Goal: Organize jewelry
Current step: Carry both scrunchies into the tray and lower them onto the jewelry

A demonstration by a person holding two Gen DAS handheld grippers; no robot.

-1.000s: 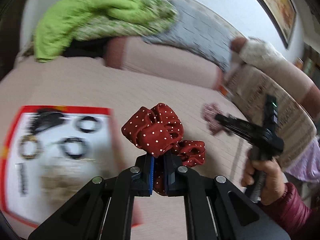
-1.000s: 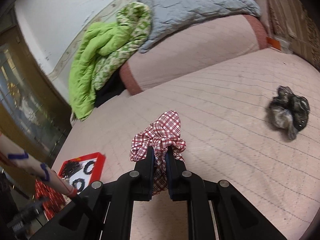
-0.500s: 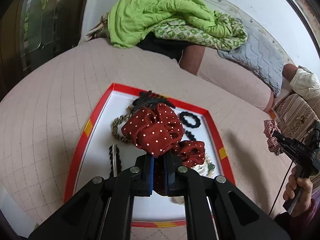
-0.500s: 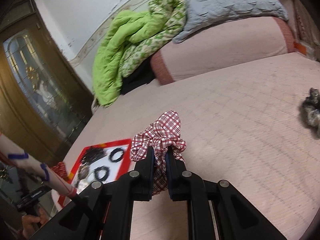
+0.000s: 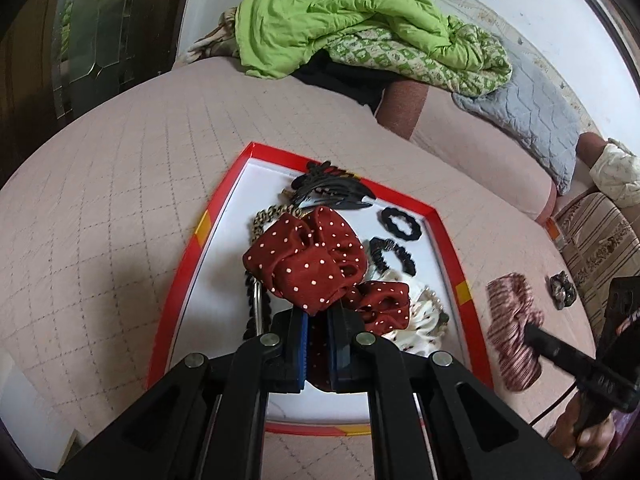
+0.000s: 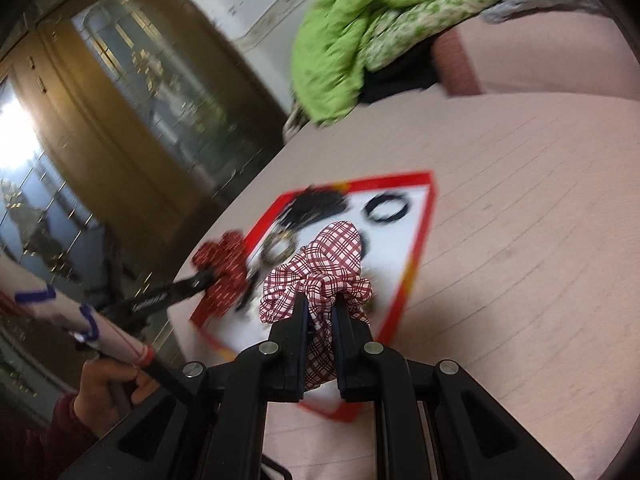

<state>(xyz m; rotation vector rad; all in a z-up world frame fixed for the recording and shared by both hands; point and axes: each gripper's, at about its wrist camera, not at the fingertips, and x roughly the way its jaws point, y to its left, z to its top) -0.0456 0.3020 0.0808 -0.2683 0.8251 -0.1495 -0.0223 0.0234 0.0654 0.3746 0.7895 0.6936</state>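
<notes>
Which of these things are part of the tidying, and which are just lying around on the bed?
Part of the job:
red polka-dot scrunchie
plaid scrunchie
red-rimmed tray
dark scrunchie left on the bedspread

Just lying about:
green quilt
grey pillow

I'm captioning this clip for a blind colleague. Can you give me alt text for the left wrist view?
The left tool is shut on a red polka-dot scrunchie, held above a red-rimmed white tray on a pink quilted bed. The tray holds black hair ties, a black claw clip and a chain. At right, the other tool holds a plaid scrunchie.
</notes>
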